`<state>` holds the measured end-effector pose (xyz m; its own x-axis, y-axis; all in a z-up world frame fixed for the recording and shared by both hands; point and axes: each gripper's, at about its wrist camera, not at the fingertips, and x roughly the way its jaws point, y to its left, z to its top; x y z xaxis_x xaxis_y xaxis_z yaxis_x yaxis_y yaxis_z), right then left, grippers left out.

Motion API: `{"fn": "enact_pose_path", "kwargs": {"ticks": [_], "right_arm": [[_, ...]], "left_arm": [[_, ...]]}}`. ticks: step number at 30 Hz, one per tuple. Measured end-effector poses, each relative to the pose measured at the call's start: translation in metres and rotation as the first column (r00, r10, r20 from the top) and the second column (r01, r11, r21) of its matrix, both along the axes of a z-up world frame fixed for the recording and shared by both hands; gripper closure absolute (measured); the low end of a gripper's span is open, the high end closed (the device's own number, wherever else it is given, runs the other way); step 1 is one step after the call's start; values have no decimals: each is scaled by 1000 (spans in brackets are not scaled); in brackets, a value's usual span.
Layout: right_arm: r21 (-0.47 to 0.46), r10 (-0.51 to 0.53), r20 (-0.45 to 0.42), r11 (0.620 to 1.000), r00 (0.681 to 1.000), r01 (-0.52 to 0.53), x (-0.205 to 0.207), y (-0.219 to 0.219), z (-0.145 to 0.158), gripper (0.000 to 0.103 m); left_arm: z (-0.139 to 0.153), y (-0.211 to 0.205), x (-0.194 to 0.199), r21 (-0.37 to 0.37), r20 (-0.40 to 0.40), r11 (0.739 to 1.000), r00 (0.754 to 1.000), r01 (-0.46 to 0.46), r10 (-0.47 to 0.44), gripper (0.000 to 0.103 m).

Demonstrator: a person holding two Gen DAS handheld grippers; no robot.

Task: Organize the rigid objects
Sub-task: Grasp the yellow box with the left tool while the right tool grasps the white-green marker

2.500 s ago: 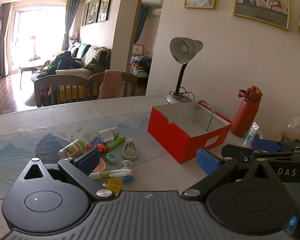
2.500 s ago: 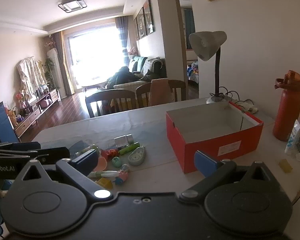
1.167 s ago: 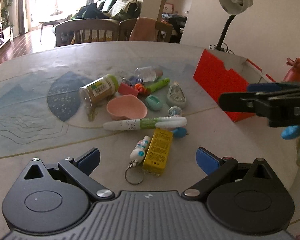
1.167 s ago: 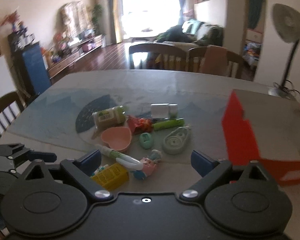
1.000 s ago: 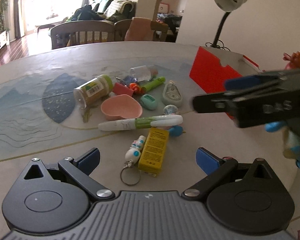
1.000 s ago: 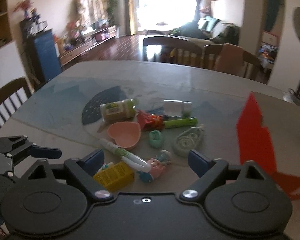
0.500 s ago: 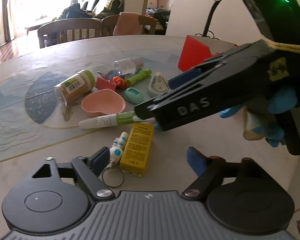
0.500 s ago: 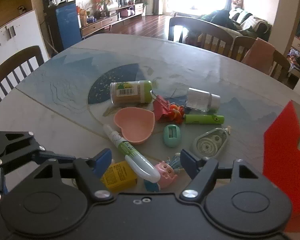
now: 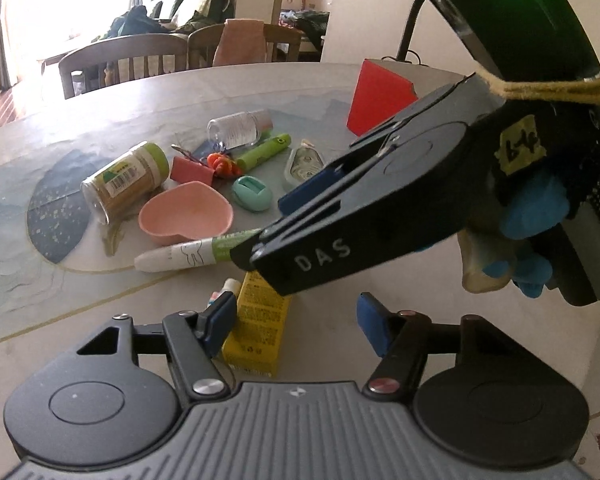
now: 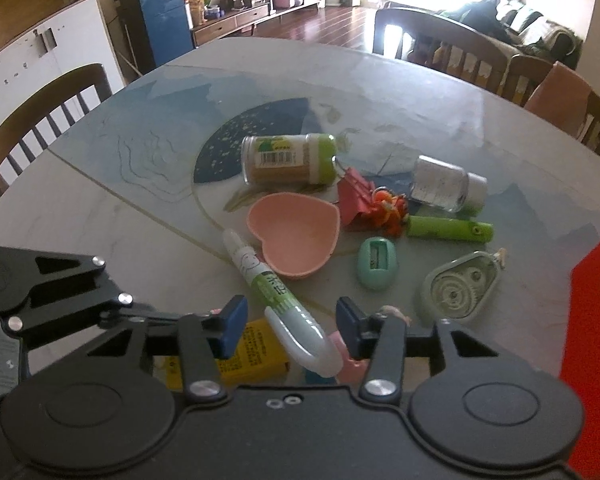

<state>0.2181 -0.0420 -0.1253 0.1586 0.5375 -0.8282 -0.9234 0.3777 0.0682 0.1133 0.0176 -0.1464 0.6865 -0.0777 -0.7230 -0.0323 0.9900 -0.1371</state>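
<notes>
Small objects lie in a heap on the table: a white-and-green marker (image 10: 274, 286) (image 9: 196, 252), a yellow box (image 9: 258, 322) (image 10: 248, 354), a pink heart dish (image 10: 294, 236) (image 9: 186, 216), a green-capped jar (image 10: 288, 158) (image 9: 124, 180), a mint sharpener (image 10: 376, 264), a correction tape (image 10: 458, 284), a green tube (image 10: 448, 230) and a clear bottle (image 10: 446, 186). My right gripper (image 10: 291, 326) is open, its pads either side of the marker's end. My left gripper (image 9: 296, 322) is open, low over the yellow box. The right gripper's body (image 9: 380, 196) crosses the left wrist view.
A red box (image 9: 380, 96) (image 10: 592, 344) stands to the right of the heap. Wooden chairs (image 10: 40, 120) ring the round table (image 10: 100, 216). A lamp stem (image 9: 410, 40) rises behind the red box.
Both grippers have dropped and moved in toward the heap. Both jaws have narrowed. The right gripper has come down around the marker's end, crossing in front of the left camera.
</notes>
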Motion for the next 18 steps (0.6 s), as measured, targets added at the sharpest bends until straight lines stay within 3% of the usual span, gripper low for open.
{"fn": "enact_pose_path", "kwargs": {"ticks": [3,6,11,18], "right_arm": [[6,-2,-20,1000,1000,2,1,0,-3,63],[6,-7,-40,1000,999,8,2,0,-5,74],[11,-23,-24,1000,999,24,-2,-3,-5,77],[61,-91,-38,994,995,93,-7,-16,7,82]], "left_arm": [[-4,4,4,-10,-16,1000,1000,-5,5,42],[-6,2,4,-18,-25,1000,1000,6,-6,47],[-19,0,7,-10,-76,1000,997,2,-3,69],[-19,2,4,-14,-77,1000,997,-23,21,73]]}}
